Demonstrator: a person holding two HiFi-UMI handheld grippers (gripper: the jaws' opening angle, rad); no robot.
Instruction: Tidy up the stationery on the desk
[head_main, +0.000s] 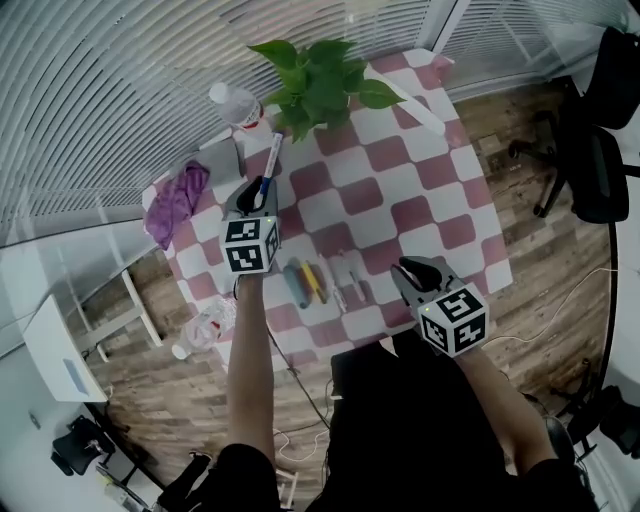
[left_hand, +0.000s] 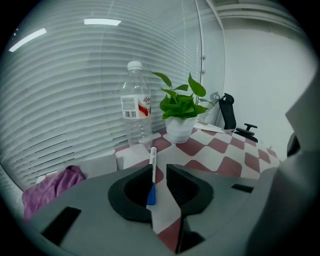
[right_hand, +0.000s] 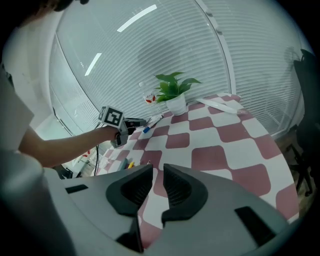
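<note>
Tools in hands: left gripper (head_main: 257, 188), right gripper (head_main: 409, 268), grey moulded shells, black ribbed jaw pads. On them left marker cube (head_main: 250, 245), right marker cube (head_main: 455, 320): white faces, black square patterns, small green light at edge. Person wears black top, forearms uncovered.

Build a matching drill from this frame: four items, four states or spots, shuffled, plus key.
Items:
1. pen
2. water bottle
3. purple cloth
4. potted plant

States or spots:
A. leafy, in a white pot
B. between the jaws of the left hand-held gripper
C. crumpled, left of the bottle
D. upright, white cap on

Pairs: 1-B, 2-D, 3-C, 4-A
</note>
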